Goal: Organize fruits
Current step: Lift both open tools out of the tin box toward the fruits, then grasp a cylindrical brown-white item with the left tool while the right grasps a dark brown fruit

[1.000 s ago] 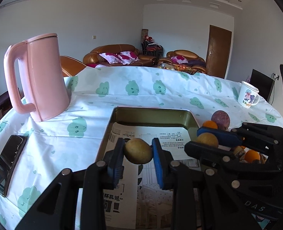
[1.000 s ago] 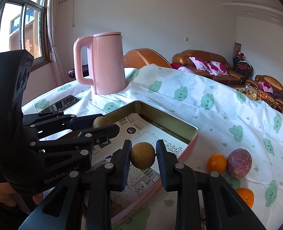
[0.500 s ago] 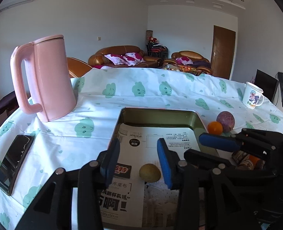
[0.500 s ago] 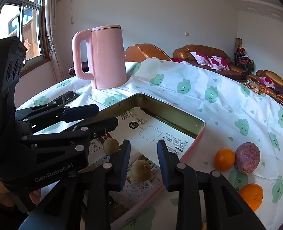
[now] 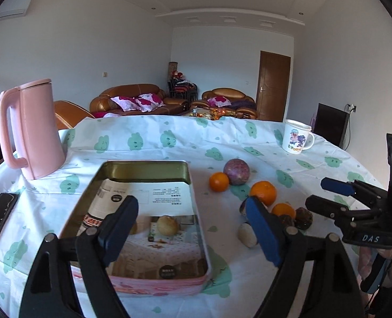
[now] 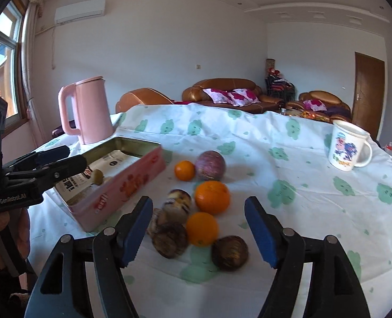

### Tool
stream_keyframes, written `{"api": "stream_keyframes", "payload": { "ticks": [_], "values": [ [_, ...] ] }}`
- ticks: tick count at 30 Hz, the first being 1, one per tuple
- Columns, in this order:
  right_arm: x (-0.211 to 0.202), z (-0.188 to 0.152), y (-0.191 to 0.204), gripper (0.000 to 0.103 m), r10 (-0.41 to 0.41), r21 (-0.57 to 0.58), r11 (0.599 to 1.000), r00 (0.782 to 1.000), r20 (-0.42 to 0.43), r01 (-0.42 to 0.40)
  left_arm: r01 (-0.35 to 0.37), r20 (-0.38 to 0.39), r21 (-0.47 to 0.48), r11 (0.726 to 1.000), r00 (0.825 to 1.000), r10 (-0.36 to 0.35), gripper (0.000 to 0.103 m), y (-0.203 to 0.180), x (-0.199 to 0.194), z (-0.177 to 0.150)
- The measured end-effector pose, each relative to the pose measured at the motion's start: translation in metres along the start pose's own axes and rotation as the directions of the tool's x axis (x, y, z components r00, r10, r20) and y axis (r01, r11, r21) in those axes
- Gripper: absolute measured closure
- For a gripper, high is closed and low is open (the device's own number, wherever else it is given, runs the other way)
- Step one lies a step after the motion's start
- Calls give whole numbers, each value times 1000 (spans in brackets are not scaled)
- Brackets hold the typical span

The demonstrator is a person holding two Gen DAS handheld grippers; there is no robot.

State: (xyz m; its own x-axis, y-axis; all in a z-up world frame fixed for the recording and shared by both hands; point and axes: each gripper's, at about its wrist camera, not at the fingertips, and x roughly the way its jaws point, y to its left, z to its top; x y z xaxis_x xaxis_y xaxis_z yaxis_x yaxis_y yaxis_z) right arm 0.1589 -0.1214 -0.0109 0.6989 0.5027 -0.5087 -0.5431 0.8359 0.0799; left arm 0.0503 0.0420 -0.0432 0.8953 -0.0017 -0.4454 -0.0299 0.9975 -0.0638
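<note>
The left gripper [image 5: 192,228] is seen with its jaws opening and nothing pressed between the blue pads. It is held over the near end of the pink tin tray [image 5: 153,282], which stands on the tabletop [image 5: 169,143] covered by a white cloth with green prints. A small brownish fruit [image 5: 167,224] lies on the printed paper lining inside the tray, between and beyond the two fingers, untouched by either.

The right gripper [image 6: 198,224] is likewise seen with its jaws opening and nothing clamped. It is pointed at the loose fruit lying on the cloth to the right of the tray. A small orange [image 6: 202,229] rests between and beyond the pads, touched by neither, with a larger orange [image 6: 212,197] just behind it. Dark brown round fruits [image 6: 229,252] lie at the near side of the group, two of them close by the left pad. A purple-skinned fruit [image 6: 211,165] and a third orange [image 6: 184,170] lie farther back, touching each other. A pink kettle [image 6: 88,114] is placed beyond the tray, and a printed mug [image 6: 348,149] stands well apart at the right.
</note>
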Motion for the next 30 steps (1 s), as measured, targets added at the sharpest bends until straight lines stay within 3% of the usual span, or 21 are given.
{"api": "stream_keyframes", "payload": {
  "ticks": [3, 9, 10, 12, 15, 24, 27, 30],
  "values": [
    [3, -8, -17, 30, -32, 19, 999, 999, -34, 32, 35, -28, 53, 998, 999, -33, 18, -28, 7, -4],
    [17, -12, -16, 30, 1, -6, 1000, 995, -101, -1, 100, -116, 114, 988, 989, -87, 22, -59, 26, -14],
    [20, -13, -15, 30, 11, -11, 1000, 992, -124, -13, 104, -130, 115, 988, 987, -89, 25, -61, 30, -16],
    [24, -13, -15, 32, 23, -13, 1000, 989, -148, -25, 123, -164, 109, 986, 981, -104, 42, -63, 36, -19],
    [30, -15, -15, 45, 44, -4, 999, 982, -185, -46, 145, -194, 111, 983, 973, -122, 54, -65, 39, -22],
    [44, -18, -7, 49, 35, -43, 998, 963, -266, -48, 88, -237, 168, 982, 970, -46, 54, -71, 54, -21],
    [46, -18, -8, 51, 27, -41, 998, 959, -281, -40, 105, -264, 192, 976, 963, -52, 56, -79, 62, -19],
    [48, -18, -9, 60, 28, -37, 998, 955, -296, -41, 135, -300, 178, 975, 951, -77, 59, -79, 67, -20]
  ]
}}
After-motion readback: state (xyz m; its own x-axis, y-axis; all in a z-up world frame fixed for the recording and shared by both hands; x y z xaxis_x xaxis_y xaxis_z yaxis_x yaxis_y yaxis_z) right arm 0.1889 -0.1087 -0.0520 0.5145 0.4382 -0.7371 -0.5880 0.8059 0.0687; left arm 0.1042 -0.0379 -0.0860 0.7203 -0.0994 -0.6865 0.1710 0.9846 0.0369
